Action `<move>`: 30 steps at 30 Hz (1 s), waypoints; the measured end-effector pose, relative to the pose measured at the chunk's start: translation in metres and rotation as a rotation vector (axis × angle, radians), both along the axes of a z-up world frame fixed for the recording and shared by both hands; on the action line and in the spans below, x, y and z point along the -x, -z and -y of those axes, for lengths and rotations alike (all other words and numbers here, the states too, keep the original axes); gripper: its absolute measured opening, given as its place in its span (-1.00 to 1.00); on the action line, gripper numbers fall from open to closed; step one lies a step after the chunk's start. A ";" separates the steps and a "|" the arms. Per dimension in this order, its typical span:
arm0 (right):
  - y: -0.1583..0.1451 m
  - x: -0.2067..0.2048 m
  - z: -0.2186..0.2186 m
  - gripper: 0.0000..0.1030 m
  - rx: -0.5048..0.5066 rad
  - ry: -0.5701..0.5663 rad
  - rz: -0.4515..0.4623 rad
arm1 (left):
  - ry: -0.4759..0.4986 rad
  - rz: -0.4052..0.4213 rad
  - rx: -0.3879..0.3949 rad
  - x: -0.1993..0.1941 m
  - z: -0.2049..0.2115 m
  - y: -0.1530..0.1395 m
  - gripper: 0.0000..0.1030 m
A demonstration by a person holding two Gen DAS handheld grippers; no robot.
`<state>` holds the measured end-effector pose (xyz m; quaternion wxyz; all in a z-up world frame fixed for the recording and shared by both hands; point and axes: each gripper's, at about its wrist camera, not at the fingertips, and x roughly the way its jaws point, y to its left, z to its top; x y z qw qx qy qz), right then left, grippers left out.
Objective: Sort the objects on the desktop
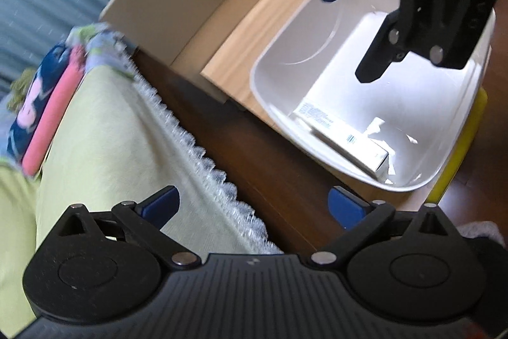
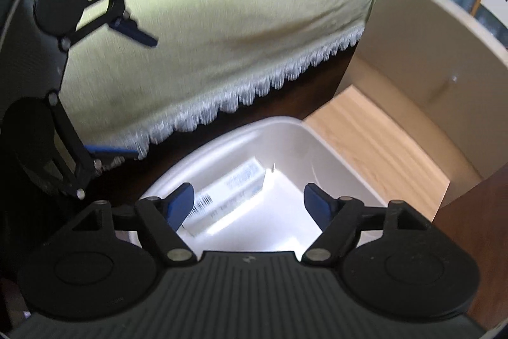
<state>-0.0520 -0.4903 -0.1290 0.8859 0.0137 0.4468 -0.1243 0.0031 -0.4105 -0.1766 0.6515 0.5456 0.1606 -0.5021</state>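
**Both grippers open over the white bin, box already inside**

The left gripper (image 1: pixel 254 205) is hovering with its blue-padded fingers (image 1: pixel 162 205) spread wide apart and nothing between them, pointing past the fringed edge of a pale green bedspread (image 1: pixel 111 132) towards the dark wooden floor (image 1: pixel 254 154). In the right wrist view the same gripper (image 2: pixel 136 94) is showing at the left edge, in front of the bedspread, its fingers likewise apart.

The right gripper (image 2: pixel 247 205) is hanging directly above a white plastic bin (image 2: pixel 333 154), its fingers (image 2: pixel 181 205) also standing open and empty. From the left wrist view this gripper (image 1: pixel 349 27) is reaching down from the top of the frame over the bin (image 1: pixel 279 104).

A white carton box (image 1: pixel 343 132) with printed text and a barcode is lying inside the bin, leaning against its near wall, with a crumpled bit of white paper (image 1: pixel 377 126) just beside it. The right wrist view is showing the same box (image 2: pixel 228 199) between and below the open fingers, apart from them.

The bin is sitting partly on a light wooden board (image 2: pixel 374 148), beside a curved beige cabinet (image 1: pixel 177 5). A yellow object (image 1: pixel 466 142) is peeking out from behind the bin's far side; what it is cannot be told. Folded pink and blue fabrics (image 1: pixel 50 104) are lying on the bed.
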 end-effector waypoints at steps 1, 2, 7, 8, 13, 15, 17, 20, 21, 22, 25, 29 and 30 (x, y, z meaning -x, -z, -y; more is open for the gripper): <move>-0.008 0.000 -0.003 0.50 0.000 0.001 0.018 | -0.025 -0.010 0.012 -0.002 -0.003 -0.008 0.99; -0.016 -0.001 -0.006 0.52 -0.005 0.003 0.040 | -0.058 -0.024 0.025 -0.005 -0.009 -0.016 0.99; -0.055 -0.007 -0.023 0.64 -0.056 -0.014 0.160 | -0.244 -0.054 0.126 -0.015 -0.047 -0.060 0.99; -0.062 -0.009 -0.028 0.66 -0.057 -0.024 0.175 | -0.279 -0.048 0.138 -0.016 -0.057 -0.068 0.99; -0.089 -0.023 -0.055 0.72 -0.091 -0.068 0.235 | -0.465 -0.040 0.212 -0.015 -0.109 -0.104 0.99; -0.099 -0.029 -0.066 0.73 -0.105 -0.092 0.258 | -0.546 -0.057 0.267 -0.015 -0.130 -0.116 0.99; -0.107 -0.036 -0.077 0.73 -0.113 -0.120 0.280 | -0.620 -0.078 0.322 -0.014 -0.156 -0.128 0.99; -0.116 -0.047 -0.093 0.73 -0.132 -0.152 0.306 | -0.716 -0.087 0.381 -0.012 -0.192 -0.140 0.99; -0.118 -0.050 -0.100 0.73 -0.143 -0.161 0.313 | -0.742 -0.081 0.390 -0.011 -0.202 -0.142 0.99; -0.120 -0.053 -0.106 0.73 -0.155 -0.170 0.321 | -0.768 -0.072 0.396 -0.011 -0.213 -0.144 0.99; -0.125 -0.063 -0.121 0.73 -0.180 -0.200 0.336 | -0.836 -0.065 0.404 -0.015 -0.242 -0.147 0.99; -0.131 -0.077 -0.149 0.73 -0.195 -0.255 0.332 | -0.919 -0.071 0.404 -0.022 -0.275 -0.146 0.99; -0.133 -0.080 -0.155 0.73 -0.200 -0.267 0.335 | -0.937 -0.066 0.401 -0.023 -0.282 -0.145 0.99</move>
